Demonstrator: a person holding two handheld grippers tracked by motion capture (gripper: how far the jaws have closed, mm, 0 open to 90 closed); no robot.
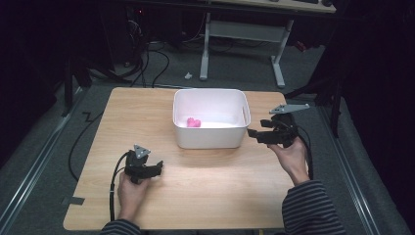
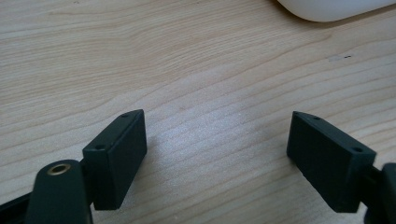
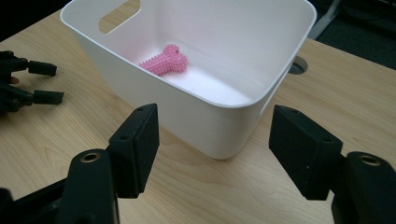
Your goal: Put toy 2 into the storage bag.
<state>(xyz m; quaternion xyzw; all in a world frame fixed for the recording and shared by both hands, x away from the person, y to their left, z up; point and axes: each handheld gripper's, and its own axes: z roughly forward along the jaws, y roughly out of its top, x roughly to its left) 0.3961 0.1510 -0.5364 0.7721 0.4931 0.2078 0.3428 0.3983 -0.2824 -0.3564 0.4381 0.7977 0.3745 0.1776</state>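
Nearest the camera in the high view, a person's two forearms in dark striped sleeves come in from the bottom edge, each hand holding a black two-jaw gripper over a pale wooden desk (image 1: pixel 205 196) with fine straight grain and rounded corners. The left gripper (image 1: pixel 159 168) rests low on the near left part of the desk, a small grey three-cornered plate on top and a black cable trailing back toward the person. In the left gripper view its jaws, flat matte black blocks with small screw heads, stand wide apart with only bare wood between them. The right gripper (image 1: pixel 250 132) is held just beside the right wall of a white plastic bin (image 1: pixel 209 138), its jaws pointing at that wall. In the right gripper view these jaws stand apart and empty, with a corner of the bin between and beyond them, not touched. The bin is smooth, glossy and rectangular with rounded corners, a rolled rim and an oval handle slot in one end wall; it stands at the middle of the far half of the desk. Inside it, on the floor toward the left side, lies a small pink toy (image 3: pixel 166 61), bone-like in shape and covered in tiny soft-looking spikes.
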